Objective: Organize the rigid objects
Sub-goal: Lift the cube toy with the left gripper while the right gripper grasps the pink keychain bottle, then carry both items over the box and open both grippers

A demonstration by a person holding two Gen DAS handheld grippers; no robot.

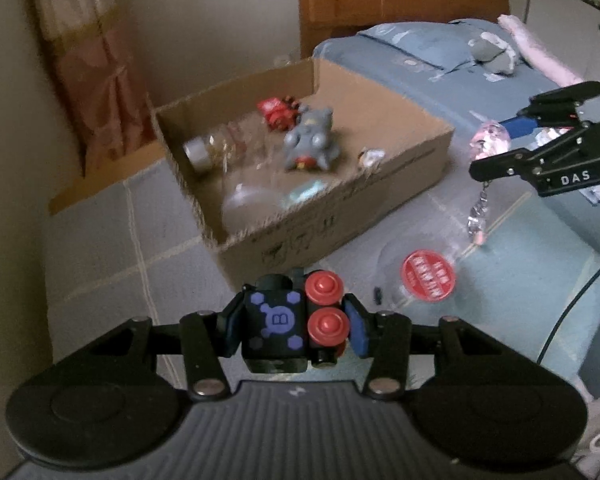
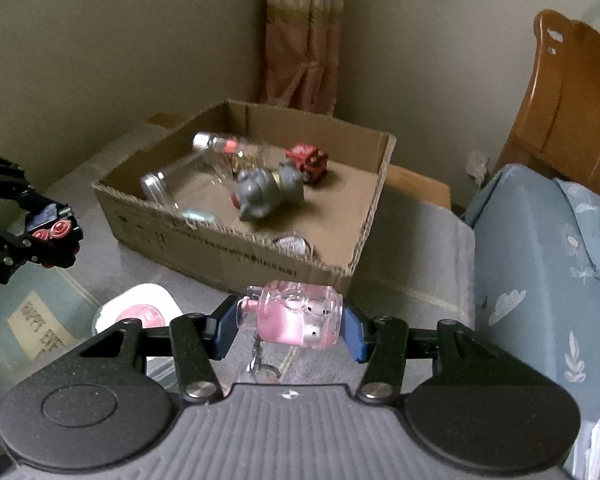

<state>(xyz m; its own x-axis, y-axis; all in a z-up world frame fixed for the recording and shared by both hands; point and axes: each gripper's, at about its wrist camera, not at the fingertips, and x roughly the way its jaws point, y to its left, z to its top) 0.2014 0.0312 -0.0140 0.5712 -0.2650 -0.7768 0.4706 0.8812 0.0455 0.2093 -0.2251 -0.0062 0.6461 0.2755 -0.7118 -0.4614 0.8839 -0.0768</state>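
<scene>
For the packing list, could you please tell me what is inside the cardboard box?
The cardboard box holds a grey figure, a red toy truck and clear bottles; its near wall hides more.

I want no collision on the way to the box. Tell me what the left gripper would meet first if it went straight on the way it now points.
Probably the cardboard box: its near wall lies straight ahead of the left gripper, which is shut on a black toy block. Depth is unclear, so the bed cover short of it could come first.

Open brown cardboard box (image 1: 380, 168): its clear glass jars (image 1: 220, 148) motion-blurred.
Box's front-wall print: unreadable.
Round red lid (image 1: 428, 275) before box: lettering illegible.
</scene>
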